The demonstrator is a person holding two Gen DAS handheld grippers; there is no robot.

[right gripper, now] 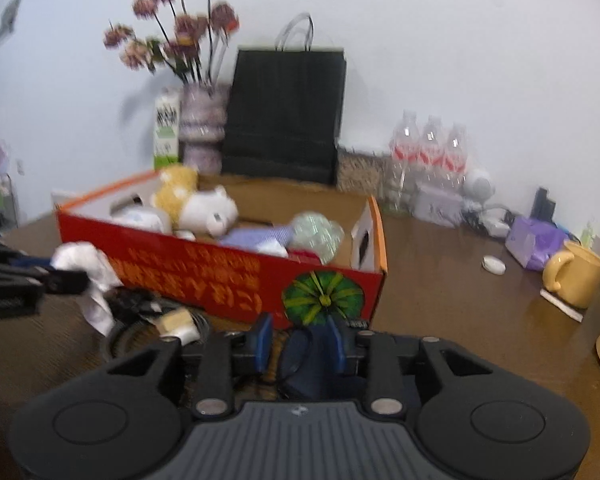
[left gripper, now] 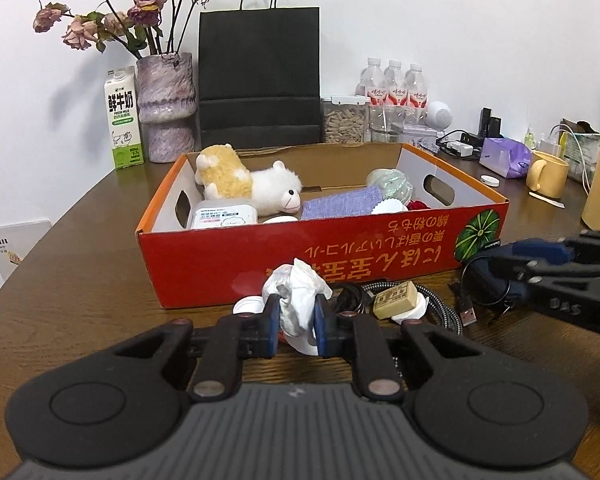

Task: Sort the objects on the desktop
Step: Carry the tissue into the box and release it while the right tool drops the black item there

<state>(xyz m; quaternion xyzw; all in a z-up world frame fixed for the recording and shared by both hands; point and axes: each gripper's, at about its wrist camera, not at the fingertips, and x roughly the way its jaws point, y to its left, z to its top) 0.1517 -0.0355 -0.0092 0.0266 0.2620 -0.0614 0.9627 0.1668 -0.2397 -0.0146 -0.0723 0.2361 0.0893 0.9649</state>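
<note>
Two tools are working here, one per hand. The left tool (left gripper: 296, 322) is pinching one crumpled white tissue (left gripper: 296, 296), pads pressing on both sides, right in front of the red box (left gripper: 300, 256) on the brown tabletop (left gripper: 80, 280). The right tool (right gripper: 300, 344) is sitting spread around one dark blue pouch (right gripper: 304, 364) by the box's near right corner, next to the green melon print; the shot is blurry and I can't tell if the pads are touching it.

Lying in the box: one plush alpaca (left gripper: 248, 184), one purple cloth (left gripper: 340, 206), one wipes pack (left gripper: 224, 216), one greenish bundle (left gripper: 392, 184), plus a couple of white bits.

Waiting on the tabletop in front of the box: one tan block (left gripper: 394, 300), one braided USB cable (left gripper: 444, 312), one white cap (left gripper: 248, 304).

Standing along the wall: three water bottles (left gripper: 394, 84), one black bag (left gripper: 260, 76), one milk carton (left gripper: 124, 120), one vase (left gripper: 166, 104) of dried roses, one yellow mug (left gripper: 548, 174).
</note>
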